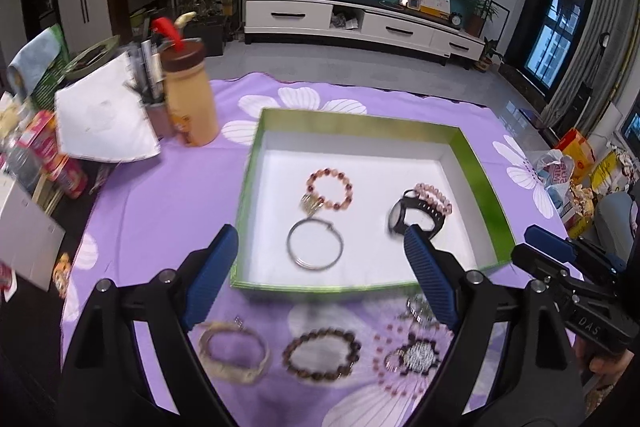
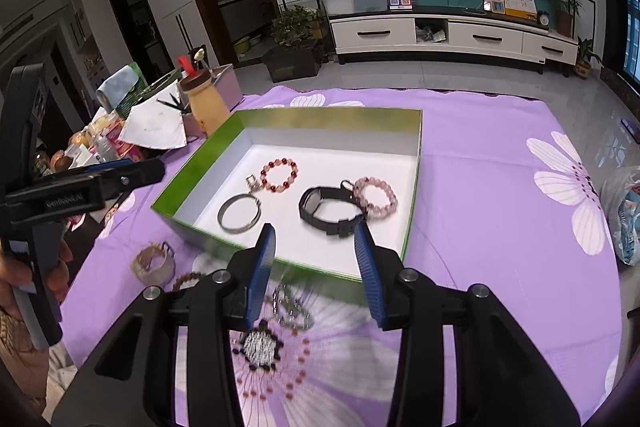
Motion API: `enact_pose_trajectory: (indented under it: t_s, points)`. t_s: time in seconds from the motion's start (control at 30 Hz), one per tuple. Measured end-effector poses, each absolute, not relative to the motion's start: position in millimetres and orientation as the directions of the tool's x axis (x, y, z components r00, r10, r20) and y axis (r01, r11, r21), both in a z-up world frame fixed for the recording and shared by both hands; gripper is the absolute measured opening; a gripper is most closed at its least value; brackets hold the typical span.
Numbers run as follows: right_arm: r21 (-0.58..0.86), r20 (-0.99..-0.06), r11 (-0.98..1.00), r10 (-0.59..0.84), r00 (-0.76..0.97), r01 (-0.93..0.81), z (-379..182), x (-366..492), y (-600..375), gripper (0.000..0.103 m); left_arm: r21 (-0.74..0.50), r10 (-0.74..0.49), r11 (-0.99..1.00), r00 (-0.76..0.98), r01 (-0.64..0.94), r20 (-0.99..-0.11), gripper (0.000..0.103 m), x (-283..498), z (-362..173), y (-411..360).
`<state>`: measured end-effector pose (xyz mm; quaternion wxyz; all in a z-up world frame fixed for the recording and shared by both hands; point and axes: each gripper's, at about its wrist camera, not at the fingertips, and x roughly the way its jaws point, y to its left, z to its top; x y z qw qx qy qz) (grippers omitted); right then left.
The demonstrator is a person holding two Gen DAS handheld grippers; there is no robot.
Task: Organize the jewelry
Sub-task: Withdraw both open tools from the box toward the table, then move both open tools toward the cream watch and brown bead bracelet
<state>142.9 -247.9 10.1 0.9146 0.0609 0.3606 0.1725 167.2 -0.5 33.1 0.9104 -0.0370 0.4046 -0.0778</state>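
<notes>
1. Nearest the left wrist camera, three pieces wait in a row on the purple floral cloth [image 1: 168, 195], just short of the box: a pale woven bracelet [image 1: 234, 355] at the left, a dark brown bead bracelet [image 1: 322, 353] in the middle, and a sparkly black-and-silver piece [image 1: 416, 355] at the right, with a blurred silvery chain [image 1: 418, 309] just beyond it.
2. Farther off, the green-rimmed box [image 1: 246, 187] already holds four pieces: a red bead bracelet [image 1: 330, 193], a silver bangle [image 1: 316, 245] just near of it, a black watch [image 1: 416, 217], and a pink bead bracelet [image 1: 434, 197] touching the watch.
3. Left gripper [image 1: 318, 281] has its jaws spread wide and holds nothing, poised above the near wall of the box.
4. Right gripper [image 2: 316, 277] is likewise spread and empty, hanging over the sparkly piece and the chain.
5. Judging by this, the work is about half done and a fresh pick is in hand.
6. That pick likely calls for dropping the right gripper onto the sparkly piece or chain, closing across it, then lifting over the near wall into bare floor in the box. A loose chain may slip or trail.
</notes>
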Motion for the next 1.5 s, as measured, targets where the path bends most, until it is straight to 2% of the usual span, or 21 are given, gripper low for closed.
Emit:
enact_pose_trajectory:
  t_s: [0.4,0.9,1.5]
  points:
    - [0.24,-0.66,0.93,0.367,0.655,-0.279,-3,97,-245,0.047,-0.109,-0.084,0.994,0.658,0.004,-0.748,0.087,99,9,57]
    - [0.218,-0.734,0.914,0.385,0.559,-0.343,-42,65,-211,0.047,-0.131,-0.139,0.99,0.599,0.057,-0.789,0.087,45,-42,45]
    - [0.224,-0.763,0.849,0.458,0.456,-0.479,-69,71,-157,0.047,-0.194,-0.186,0.98,0.588,0.05,-0.787,0.087,50,-62,62]
